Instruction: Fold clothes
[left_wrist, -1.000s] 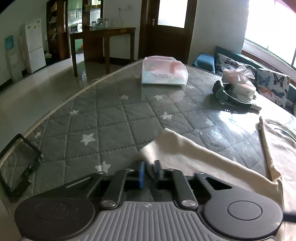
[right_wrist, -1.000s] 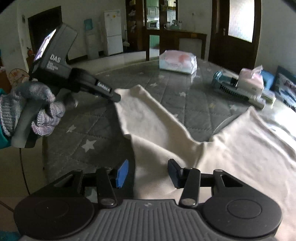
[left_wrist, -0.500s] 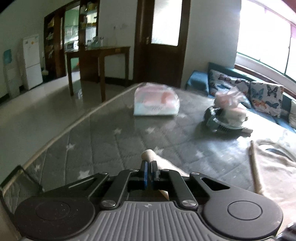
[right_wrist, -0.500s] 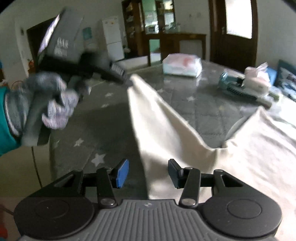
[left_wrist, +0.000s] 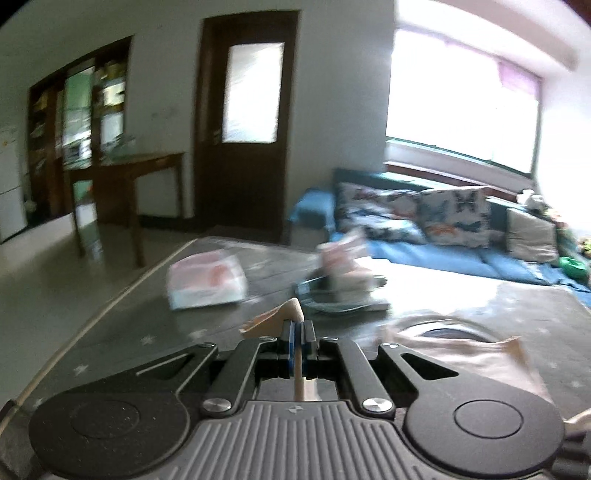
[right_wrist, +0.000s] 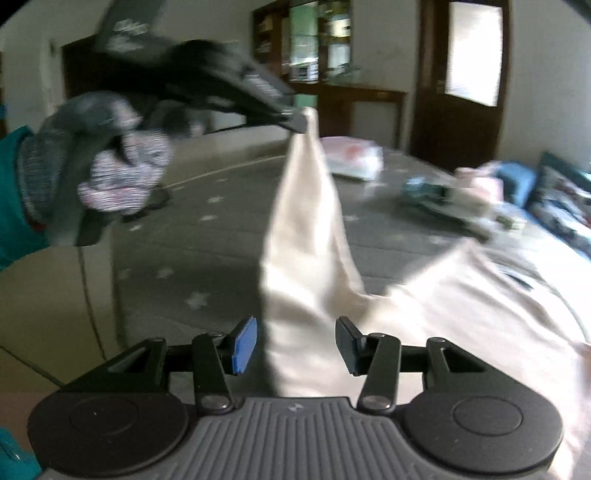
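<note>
Your left tool (left_wrist: 298, 332) is clamped tight on a corner of the cream garment (right_wrist: 424, 314), with a small tip of fabric poking out above the pinched fingers. In the right wrist view that same tool (right_wrist: 301, 122), held in your gloved left hand (right_wrist: 110, 177), lifts the corner well above the worktop (right_wrist: 207, 236), so the cloth hangs down from it in a narrow cone. The rest of the garment lies spread on the grey star-patterned quilted surface to the right. Your right tool (right_wrist: 293, 345) stands wide apart and grips nothing, its fingers low on either side of the raised cloth. Farther back sit a pink-and-white packet (left_wrist: 207, 282) and a tissue pack (left_wrist: 343, 266), both blurred.
</note>
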